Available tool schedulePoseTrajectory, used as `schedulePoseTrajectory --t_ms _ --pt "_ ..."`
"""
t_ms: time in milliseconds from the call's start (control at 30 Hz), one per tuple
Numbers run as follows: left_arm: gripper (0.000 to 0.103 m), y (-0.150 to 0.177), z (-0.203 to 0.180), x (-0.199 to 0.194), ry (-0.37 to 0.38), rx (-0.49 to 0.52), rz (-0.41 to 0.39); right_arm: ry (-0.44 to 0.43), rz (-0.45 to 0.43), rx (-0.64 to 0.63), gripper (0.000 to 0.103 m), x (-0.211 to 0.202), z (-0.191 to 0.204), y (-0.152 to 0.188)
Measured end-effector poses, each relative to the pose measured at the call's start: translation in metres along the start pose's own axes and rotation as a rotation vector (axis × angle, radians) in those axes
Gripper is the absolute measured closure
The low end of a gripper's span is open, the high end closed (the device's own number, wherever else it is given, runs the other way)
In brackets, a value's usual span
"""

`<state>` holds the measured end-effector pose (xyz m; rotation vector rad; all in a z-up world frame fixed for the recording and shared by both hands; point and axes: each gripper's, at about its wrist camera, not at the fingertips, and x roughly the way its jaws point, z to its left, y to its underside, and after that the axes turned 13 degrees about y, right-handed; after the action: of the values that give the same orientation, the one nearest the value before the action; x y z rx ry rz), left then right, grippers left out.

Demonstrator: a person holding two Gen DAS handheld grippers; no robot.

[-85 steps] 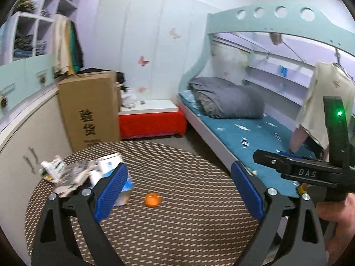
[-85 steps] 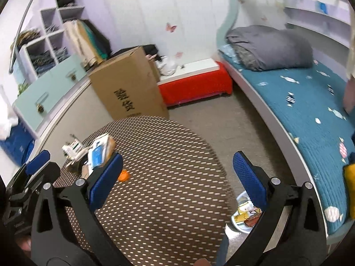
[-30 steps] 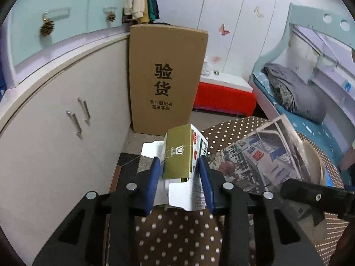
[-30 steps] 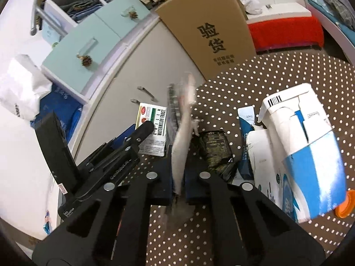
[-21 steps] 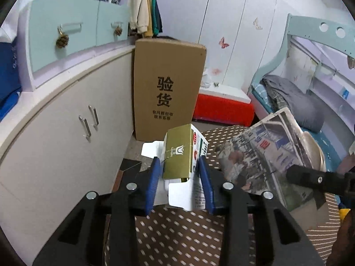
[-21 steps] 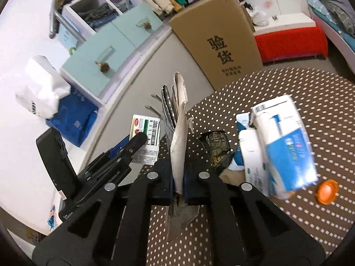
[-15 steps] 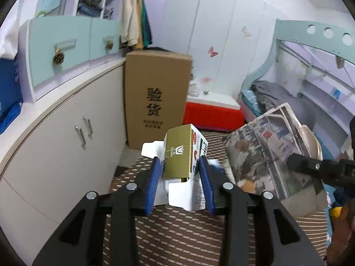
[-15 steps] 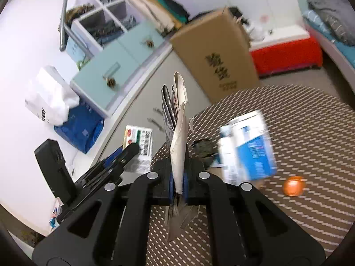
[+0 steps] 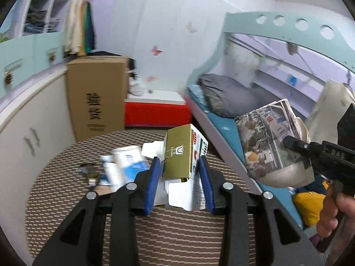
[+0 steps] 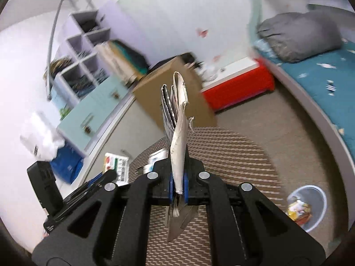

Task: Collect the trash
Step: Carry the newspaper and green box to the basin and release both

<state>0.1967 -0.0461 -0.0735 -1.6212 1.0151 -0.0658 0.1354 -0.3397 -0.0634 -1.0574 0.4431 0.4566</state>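
Left hand-held gripper (image 9: 179, 178) pinches an olive carton (image 9: 178, 154) above the round bench (image 9: 155, 232); right hand-held gripper (image 10: 178, 187) clamps a folded newspaper (image 10: 178, 133), likely for the clear bin (image 10: 307, 207).

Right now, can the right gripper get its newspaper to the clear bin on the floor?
Probably yes. The right gripper is shut on the newspaper, and the bin sits open-topped beside the round table, nothing between.

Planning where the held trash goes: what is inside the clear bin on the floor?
The clear bin holds crumpled yellow and red wrappers. Anything beneath them is covered.
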Motion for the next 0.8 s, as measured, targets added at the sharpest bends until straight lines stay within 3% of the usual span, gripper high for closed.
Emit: schedulePoseTrajectory --t_ms 233,400,567,800 --pt "0.068 0.009 -0.072 0.051 0.135 0.056 0.089 0.15 -0.054 0.121 0.097 -0.043 -0.102 0.001" --pt "0.068 0.024 -0.124 0.098 0.226 0.09 0.18 0.25 -0.036 0.218 0.097 -0.05 -0.17 0.013" --pt "0.068 0.04 -0.16 0.143 0.286 0.107 0.27 0.312 0.0 0.286 0.097 -0.045 -0.22 0.026" --pt "0.068 0.07 -0.196 0.214 0.306 0.124 0.419 0.385 0.096 0.35 0.096 -0.011 -0.275 0.045"
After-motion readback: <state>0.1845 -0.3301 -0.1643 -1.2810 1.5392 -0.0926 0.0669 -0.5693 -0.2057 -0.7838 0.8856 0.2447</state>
